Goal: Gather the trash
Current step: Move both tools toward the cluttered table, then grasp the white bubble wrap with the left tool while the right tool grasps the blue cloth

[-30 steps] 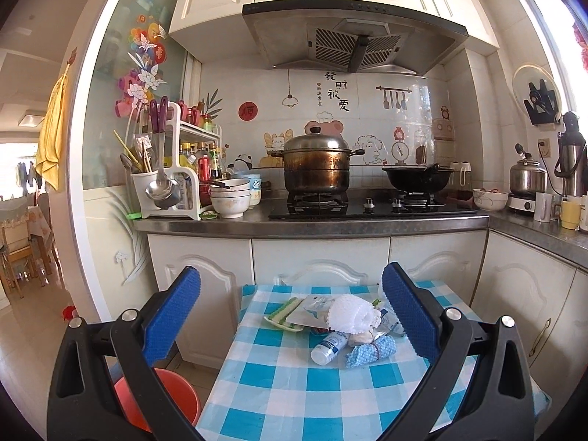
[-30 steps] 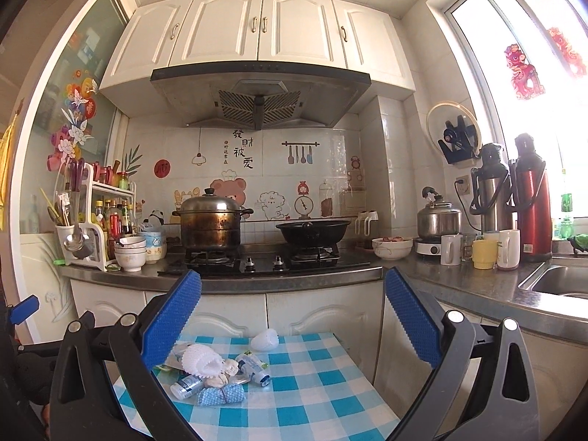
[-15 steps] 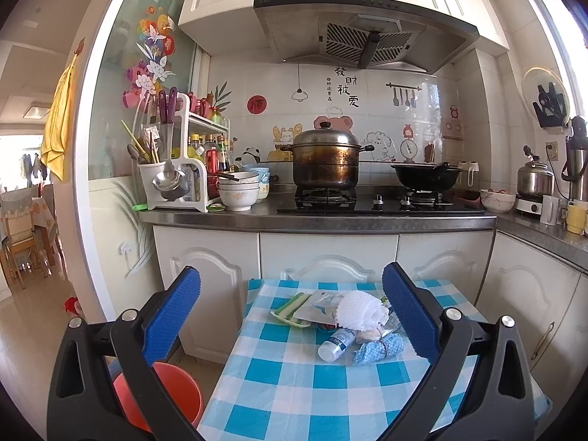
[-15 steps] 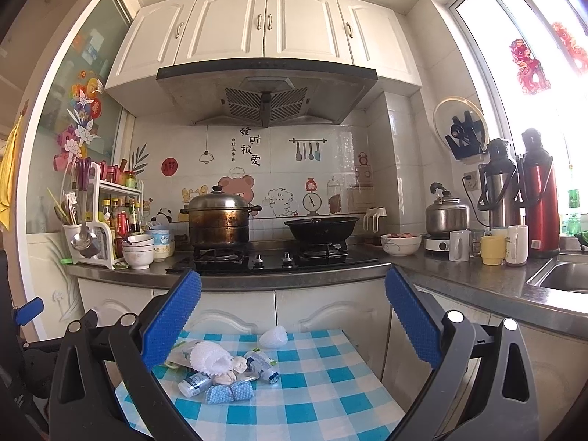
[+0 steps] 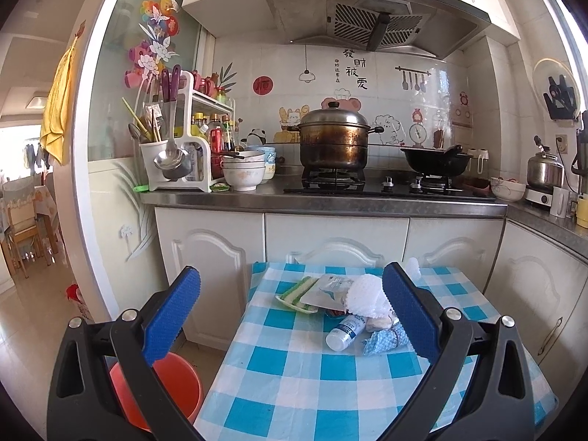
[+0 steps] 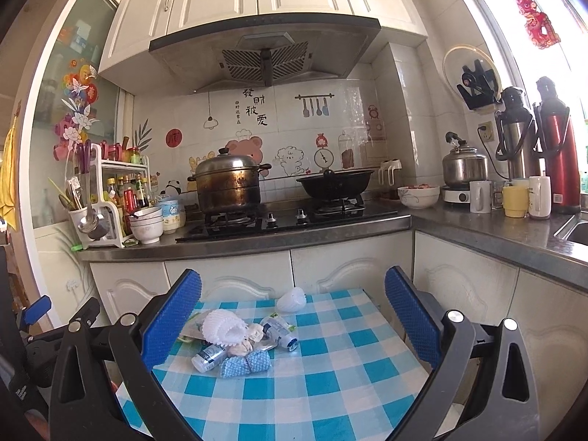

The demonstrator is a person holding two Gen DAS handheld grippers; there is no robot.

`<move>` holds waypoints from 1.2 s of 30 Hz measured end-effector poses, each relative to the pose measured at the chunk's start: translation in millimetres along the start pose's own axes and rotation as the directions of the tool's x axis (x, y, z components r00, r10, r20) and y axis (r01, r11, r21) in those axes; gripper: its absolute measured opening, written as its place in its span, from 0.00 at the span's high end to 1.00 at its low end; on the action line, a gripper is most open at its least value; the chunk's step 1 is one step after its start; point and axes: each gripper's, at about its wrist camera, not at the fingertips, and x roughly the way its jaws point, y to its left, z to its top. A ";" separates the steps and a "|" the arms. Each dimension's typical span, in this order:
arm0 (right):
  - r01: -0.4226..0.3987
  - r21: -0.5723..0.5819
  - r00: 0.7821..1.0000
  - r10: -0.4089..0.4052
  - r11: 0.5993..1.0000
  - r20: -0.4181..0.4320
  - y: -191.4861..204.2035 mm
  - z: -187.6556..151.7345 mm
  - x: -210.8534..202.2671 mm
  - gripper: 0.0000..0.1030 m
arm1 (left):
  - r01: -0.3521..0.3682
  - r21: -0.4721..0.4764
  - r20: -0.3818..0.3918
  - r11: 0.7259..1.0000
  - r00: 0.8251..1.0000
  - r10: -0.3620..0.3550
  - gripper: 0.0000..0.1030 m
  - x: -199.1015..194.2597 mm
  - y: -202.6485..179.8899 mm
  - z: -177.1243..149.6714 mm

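A pile of trash lies on the blue-checked table (image 5: 294, 378): a white foam net (image 5: 362, 294), a small plastic bottle (image 5: 343, 330), a blue wrapper (image 5: 384, 341), a green-striped packet (image 5: 296, 294) and a flat pouch (image 5: 323, 290). The right wrist view shows the foam net (image 6: 222, 329), two small bottles (image 6: 207, 356) (image 6: 281, 330), the blue wrapper (image 6: 244, 364) and a white foam piece (image 6: 292, 299) apart at the far edge. My left gripper (image 5: 292, 316) is open and empty, short of the pile. My right gripper (image 6: 292, 318) is open and empty above the table. An orange bucket (image 5: 172, 389) stands on the floor left of the table.
A counter (image 5: 323, 200) runs behind the table with a steel pot (image 5: 332, 143), a wok (image 5: 435, 161), stacked bowls (image 5: 244, 172) and a utensil rack (image 5: 176, 139). On the right counter stand a kettle (image 6: 465, 163), mugs (image 6: 514, 200) and thermoses (image 6: 558, 147). The left gripper's body (image 6: 33, 330) shows at the right view's left edge.
Both grippers have tilted slightly, so the table and trash pile sit lower and nearer in both views. Both stay open and empty. The trash has not moved.
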 end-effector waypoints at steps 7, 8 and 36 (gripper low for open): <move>-0.013 -0.024 0.998 0.012 1.000 -0.057 7.5 -12.9 18.2 0.04 | -0.001 0.019 -0.032 1.000 1.000 0.001 0.03 15.0 -4.3 -10.8; -0.021 -0.027 0.997 0.019 0.999 -0.070 8.1 -15.7 21.9 0.04 | -0.001 0.021 -0.036 1.000 0.999 0.002 0.03 17.1 -4.3 -12.3; -0.313 0.326 0.679 0.450 0.892 -0.579 8.7 -163.0 213.7 0.04 | 0.382 -0.171 -0.335 0.908 0.844 -0.419 0.03 152.6 31.2 -93.9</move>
